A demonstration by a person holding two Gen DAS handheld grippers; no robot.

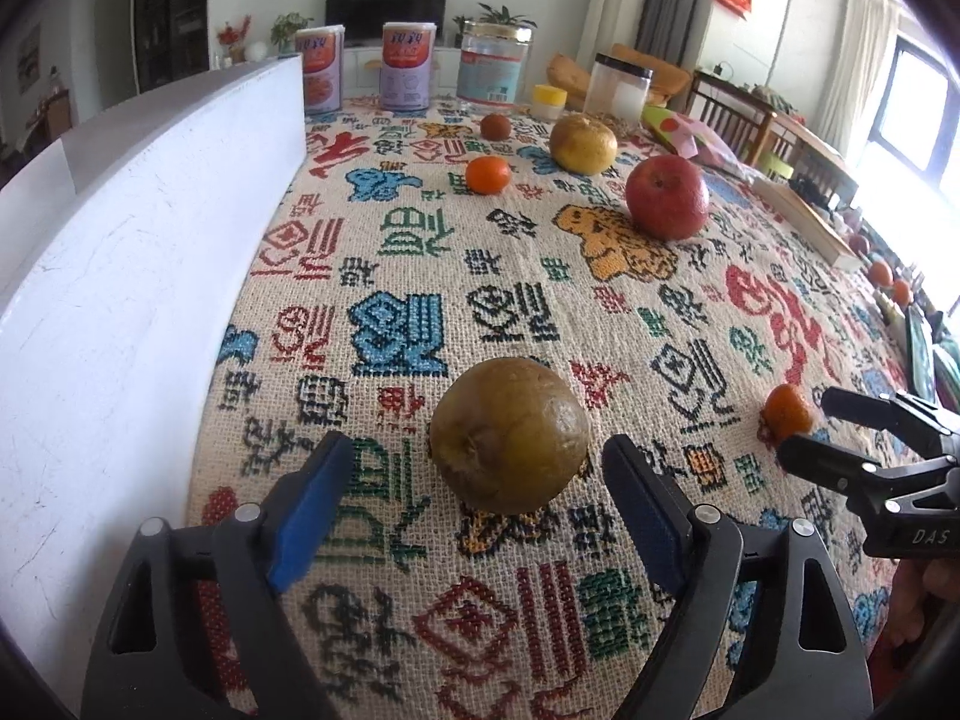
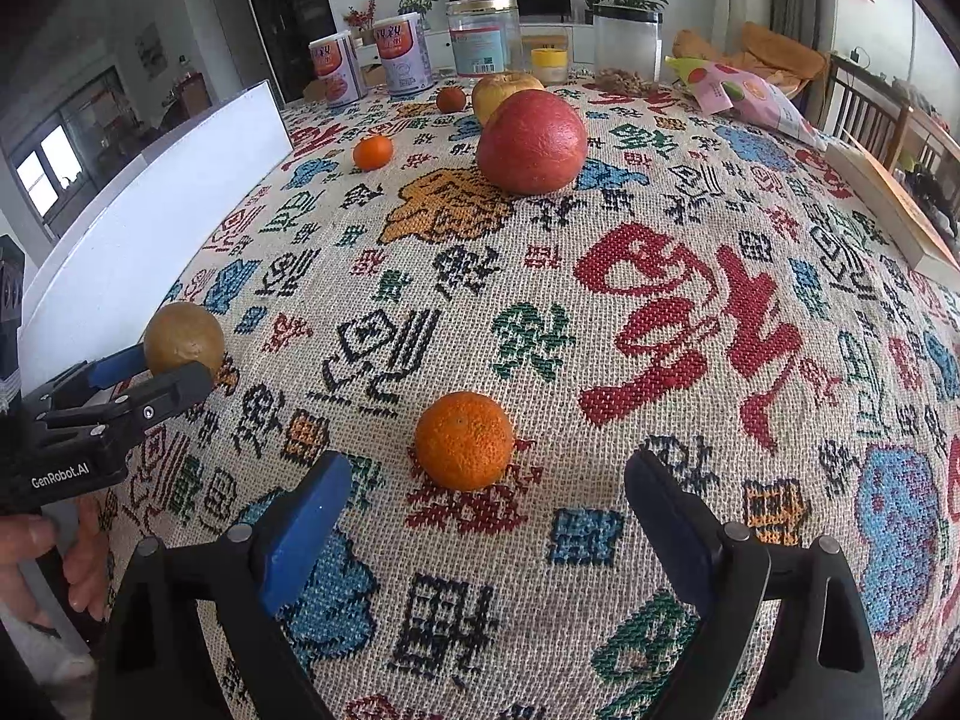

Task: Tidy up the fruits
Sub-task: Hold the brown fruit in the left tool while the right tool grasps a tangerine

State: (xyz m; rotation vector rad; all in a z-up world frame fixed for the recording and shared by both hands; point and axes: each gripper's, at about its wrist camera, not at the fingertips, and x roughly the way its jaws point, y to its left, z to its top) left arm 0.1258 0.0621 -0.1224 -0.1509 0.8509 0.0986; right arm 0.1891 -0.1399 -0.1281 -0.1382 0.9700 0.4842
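A brown-green round fruit (image 1: 510, 433) lies on the patterned tablecloth between the open fingers of my left gripper (image 1: 477, 483), untouched; it also shows in the right wrist view (image 2: 183, 339). A small orange mandarin (image 2: 464, 441) lies just ahead of my open right gripper (image 2: 487, 504), and shows in the left wrist view (image 1: 789, 411). Farther back lie a red apple (image 1: 667, 197), a yellow-green citrus (image 1: 583, 143), another mandarin (image 1: 488, 174) and a small dark fruit (image 1: 495, 126).
A white board (image 1: 138, 276) stands along the table's left side. Two cans (image 1: 405, 66), a glass jar (image 1: 493, 63), a clear container (image 1: 618, 87) and a yellow-lidded tub (image 1: 549, 101) stand at the far edge. A snack bag (image 2: 747, 93) and a book (image 2: 894, 204) lie at right.
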